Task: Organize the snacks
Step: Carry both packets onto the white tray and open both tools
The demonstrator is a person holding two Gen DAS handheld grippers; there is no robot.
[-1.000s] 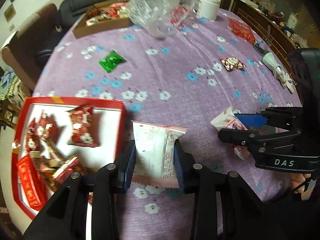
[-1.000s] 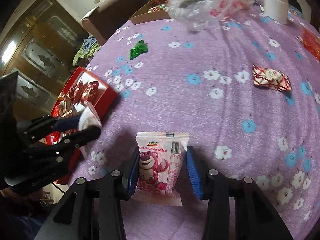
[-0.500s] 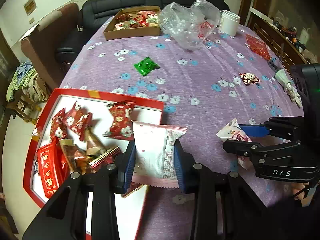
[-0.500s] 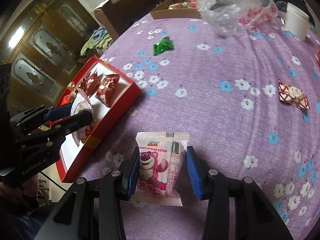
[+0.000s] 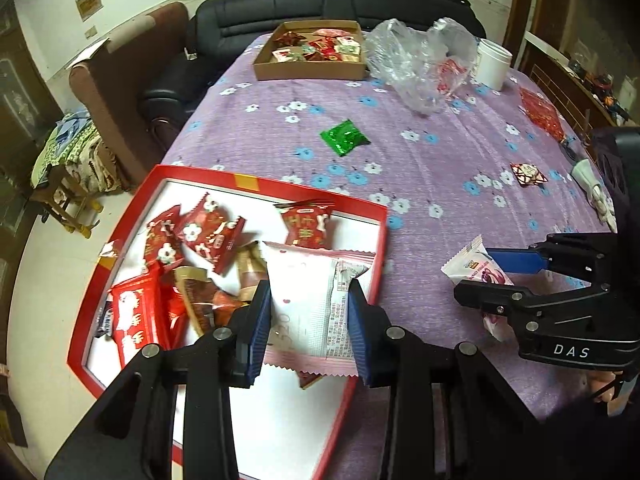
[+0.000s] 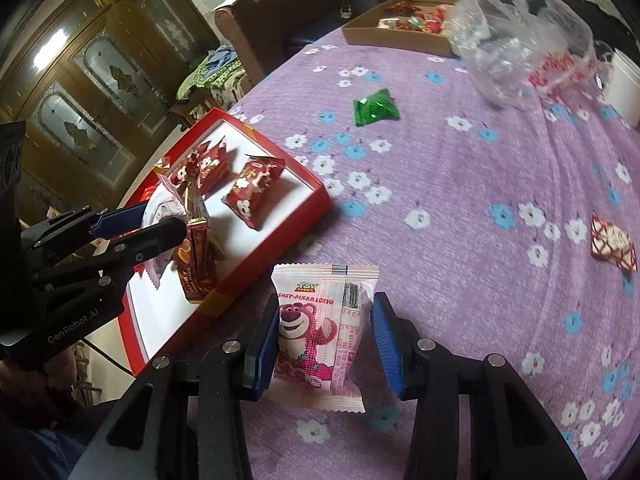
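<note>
My left gripper [image 5: 310,308] is shut on a white and pink snack packet [image 5: 312,300], held above the near right part of the red tray [image 5: 316,194]. The white-floored tray holds several red snack packets [image 5: 210,232]. My right gripper [image 6: 326,320] is shut on a pink bear-print packet [image 6: 316,320] above the purple flowered tablecloth [image 6: 460,200], just right of the red tray [image 6: 280,228]. The left wrist view shows the right gripper [image 5: 476,274] at the right. In the right wrist view the left gripper [image 6: 164,216] hangs over the tray.
A green packet [image 5: 344,137] lies mid-table. A brown cardboard box [image 5: 312,72] of snacks, a clear plastic bag [image 5: 420,64] and a white cup [image 5: 494,64] stand at the far side. A small red-white packet [image 5: 528,174] lies to the right. A sofa and armchair stand beyond.
Both grippers have carried their packets leftward across the table. The left packet has gone from beside the red tray to over it, and the right packet now hangs close to the tray's edge.
</note>
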